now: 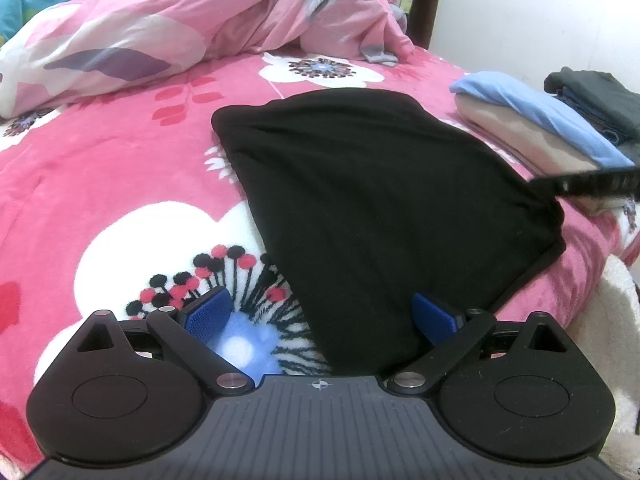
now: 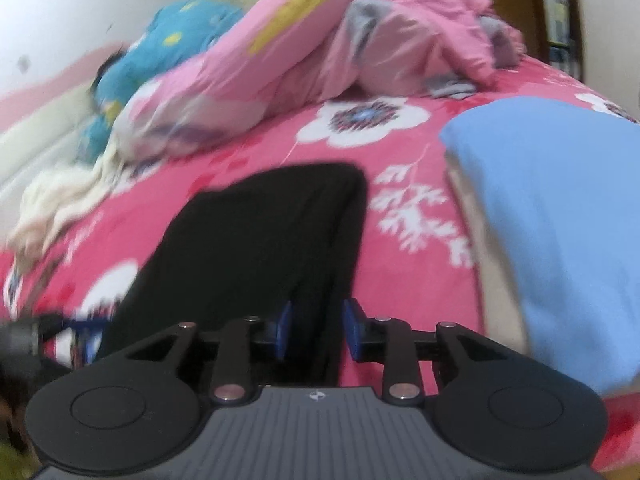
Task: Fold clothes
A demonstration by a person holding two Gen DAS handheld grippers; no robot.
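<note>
A black garment (image 1: pixel 372 208) lies folded on the pink floral bedspread (image 1: pixel 100 168). My left gripper (image 1: pixel 320 314) is open at the garment's near edge, with cloth lying between its blue pads (image 1: pixel 208 312). In the right wrist view the same black garment (image 2: pixel 256 240) lies ahead. My right gripper (image 2: pixel 316 328) is part closed, with the garment's right edge between its blue pads (image 2: pixel 354 330). I cannot tell whether it grips the cloth. The right gripper's tip shows in the left wrist view (image 1: pixel 592 184) at the garment's far right corner.
A stack of folded clothes with a blue piece (image 1: pixel 552 120) on top lies at the right, also in the right wrist view (image 2: pixel 560 220). Dark folded clothes (image 1: pixel 600 100) lie behind it. A crumpled pink duvet (image 1: pixel 192 20) fills the back. A cream cloth (image 2: pixel 60 200) lies at the left.
</note>
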